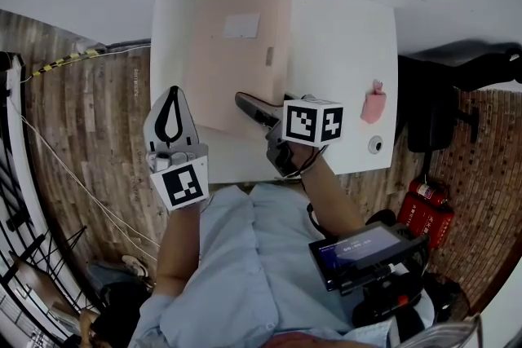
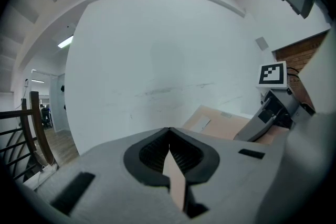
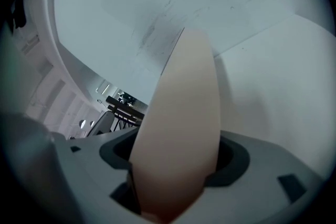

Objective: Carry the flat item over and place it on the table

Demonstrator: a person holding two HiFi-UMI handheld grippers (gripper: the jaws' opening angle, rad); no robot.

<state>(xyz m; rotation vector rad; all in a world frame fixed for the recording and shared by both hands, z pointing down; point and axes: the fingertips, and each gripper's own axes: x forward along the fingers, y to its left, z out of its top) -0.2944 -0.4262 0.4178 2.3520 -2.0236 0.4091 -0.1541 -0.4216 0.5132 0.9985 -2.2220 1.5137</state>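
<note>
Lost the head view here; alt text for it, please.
A beige sheet lies on the left half of a white table, its near edge between the jaws of the right gripper. The left gripper hangs at the table's left edge, jaws together. A pink thing and a small round thing sit near the right edge.

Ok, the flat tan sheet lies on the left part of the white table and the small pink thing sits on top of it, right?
Not quite. The pink thing sits on bare table near the right edge, apart from the sheet; the head view shows it. The rest holds.
</note>
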